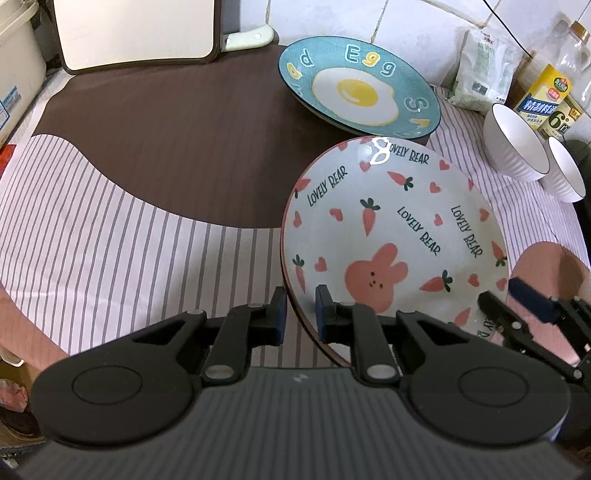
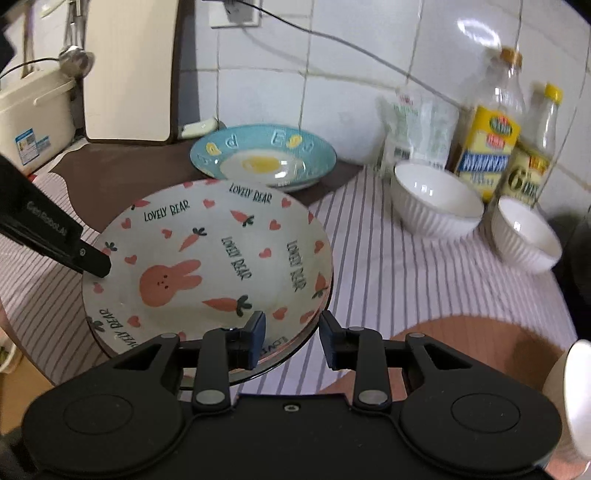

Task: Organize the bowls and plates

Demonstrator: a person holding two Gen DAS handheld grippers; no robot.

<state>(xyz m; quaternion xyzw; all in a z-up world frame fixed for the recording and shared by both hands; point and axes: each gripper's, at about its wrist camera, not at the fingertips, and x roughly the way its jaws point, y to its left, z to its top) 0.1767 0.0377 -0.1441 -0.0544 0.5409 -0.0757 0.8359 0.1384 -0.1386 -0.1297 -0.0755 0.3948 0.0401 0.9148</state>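
Note:
A white bunny plate (image 1: 399, 229) with carrots and "LOVELY BEAR" text is held tilted above the striped tablecloth. My left gripper (image 1: 301, 314) straddles its left rim, one finger on each side, with a small gap. My right gripper (image 2: 291, 338) straddles its right rim (image 2: 314, 325), fingers apart; it also shows in the left wrist view (image 1: 506, 295). The bunny plate (image 2: 221, 266) fills the right wrist view's centre. A teal egg plate (image 1: 358, 85) lies behind it (image 2: 264, 157). Two white ribbed bowls (image 1: 515, 144) (image 2: 436, 199) stand at the right.
Bottles (image 2: 487, 147) and a bag (image 2: 417, 122) stand against the tiled wall behind the bowls. A white cutting board (image 1: 136, 33) leans at the back left, next to a white box (image 2: 33, 118). Another white bowl edge (image 2: 576, 402) shows at far right.

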